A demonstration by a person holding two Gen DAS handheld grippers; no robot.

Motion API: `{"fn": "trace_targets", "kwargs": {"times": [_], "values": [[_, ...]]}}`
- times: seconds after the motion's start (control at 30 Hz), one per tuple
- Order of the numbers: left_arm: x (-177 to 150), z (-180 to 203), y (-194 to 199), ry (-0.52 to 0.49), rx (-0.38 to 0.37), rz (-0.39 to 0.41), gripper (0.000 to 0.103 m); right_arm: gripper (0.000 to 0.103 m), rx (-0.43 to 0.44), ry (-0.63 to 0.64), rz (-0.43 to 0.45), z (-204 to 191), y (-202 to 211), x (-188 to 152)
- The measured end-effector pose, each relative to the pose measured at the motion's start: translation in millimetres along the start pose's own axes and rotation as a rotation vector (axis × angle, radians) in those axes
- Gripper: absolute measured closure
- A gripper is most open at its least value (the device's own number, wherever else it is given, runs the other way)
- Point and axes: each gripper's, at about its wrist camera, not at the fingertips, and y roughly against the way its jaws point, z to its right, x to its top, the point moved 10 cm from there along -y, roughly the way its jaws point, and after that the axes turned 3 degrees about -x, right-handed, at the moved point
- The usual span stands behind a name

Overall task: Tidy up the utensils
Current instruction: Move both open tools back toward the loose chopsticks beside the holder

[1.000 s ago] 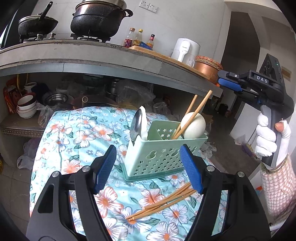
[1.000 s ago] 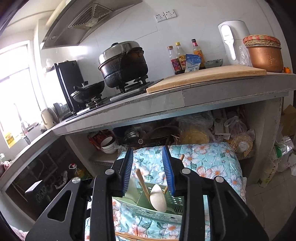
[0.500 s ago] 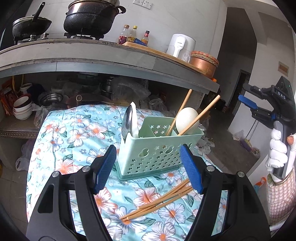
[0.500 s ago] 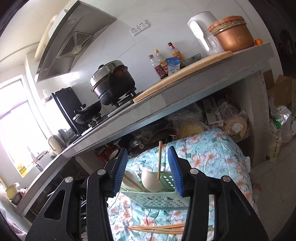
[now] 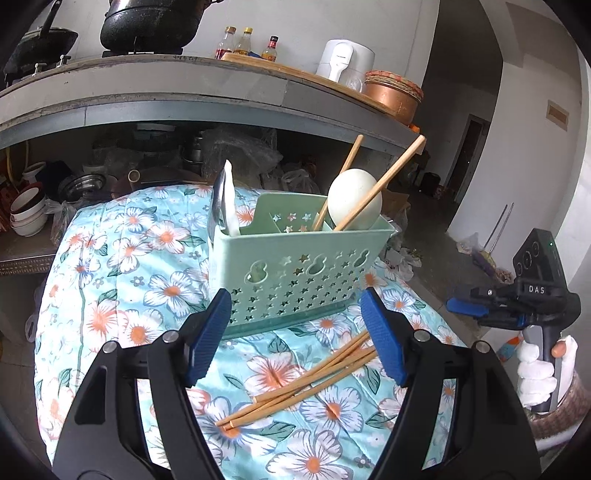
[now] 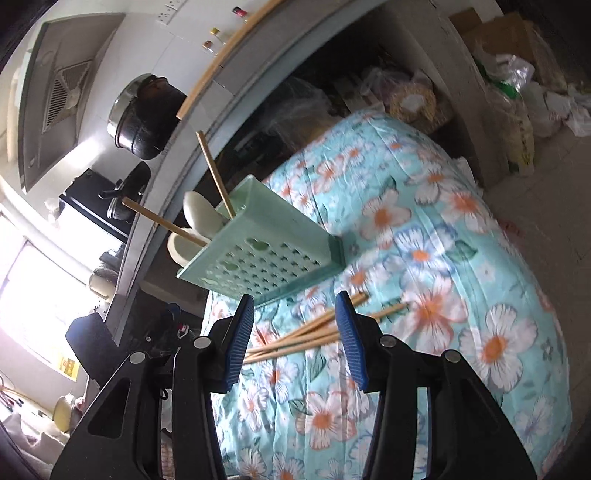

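Observation:
A pale green perforated caddy (image 5: 295, 258) stands on the floral cloth (image 5: 110, 288). It holds a white ladle (image 5: 354, 199), two upright chopsticks (image 5: 380, 181) and, in its left end, spoons (image 5: 221, 206). Several loose chopsticks (image 5: 295, 391) lie on the cloth in front of it. My left gripper (image 5: 295, 332) hovers open just short of the caddy, its right finger over the loose chopsticks. My right gripper (image 5: 458, 309), in a gloved hand, is low beside the table's right edge. In its own rolled view the right gripper (image 6: 295, 332) is open and empty, facing the loose chopsticks (image 6: 314, 332) and the caddy (image 6: 258, 251).
A grey counter (image 5: 184, 92) runs behind the table with a black pot (image 5: 155, 22), sauce bottles (image 5: 243, 40), a white kettle (image 5: 347, 59) and a copper pot (image 5: 391, 92). Bowls (image 5: 27, 214) sit on the shelf below. Bags (image 6: 517, 92) crowd the floor.
My right gripper has dropped from beside the counter to table height and rolled, and its jaws stand wider. My left gripper has eased down and closer to the caddy.

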Motion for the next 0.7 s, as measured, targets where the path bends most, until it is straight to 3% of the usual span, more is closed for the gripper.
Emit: {"fn": "trace_targets", "kwargs": {"times": [0.4, 0.7], "values": [[-17.6, -5.7, -17.9, 0.015, 0.012, -0.048, 0.034, 0.058, 0.031, -0.164, -0.179, 28.8, -56.8, -49.1], [-24.0, -21.2, -20.2, 0.046, 0.015, -0.058, 0.034, 0.073, 0.017, -0.238, -0.191, 39.5, -88.8, -40.7]]}}
